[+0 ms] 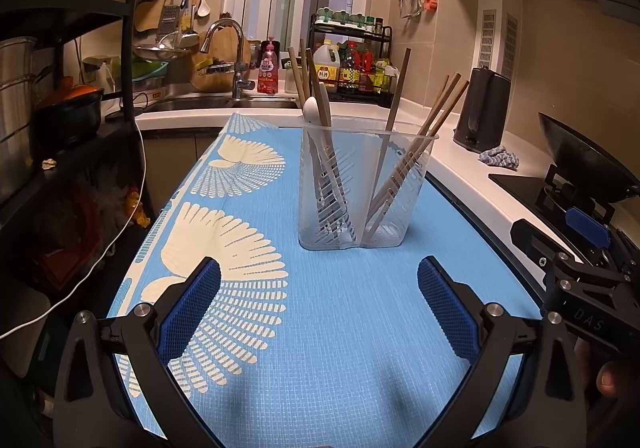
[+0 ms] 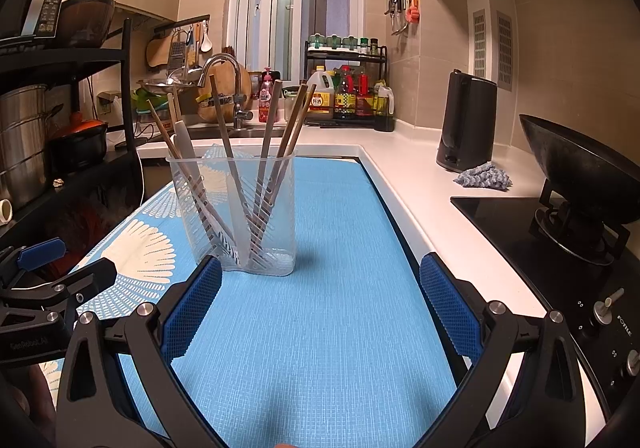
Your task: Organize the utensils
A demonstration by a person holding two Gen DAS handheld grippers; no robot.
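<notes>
Left gripper [image 1: 319, 306]: nearest, spread wide and empty, held level above the blue mat [image 1: 340, 328].
Right gripper [image 2: 320, 306]: beside it, likewise spread and empty, aimed forward.
Utensil holder [image 1: 362, 187]: mid-desk, upright on the mat, ahead of both.
Chopsticks [image 1: 416, 151]: lean inside; sorting looks finished.
White spoon [image 1: 316, 127]: left compartment.

Bare mat [image 2: 320, 328] up to utensil holder [image 2: 236, 215], chopsticks [image 2: 276, 127] splayed above.
</notes>
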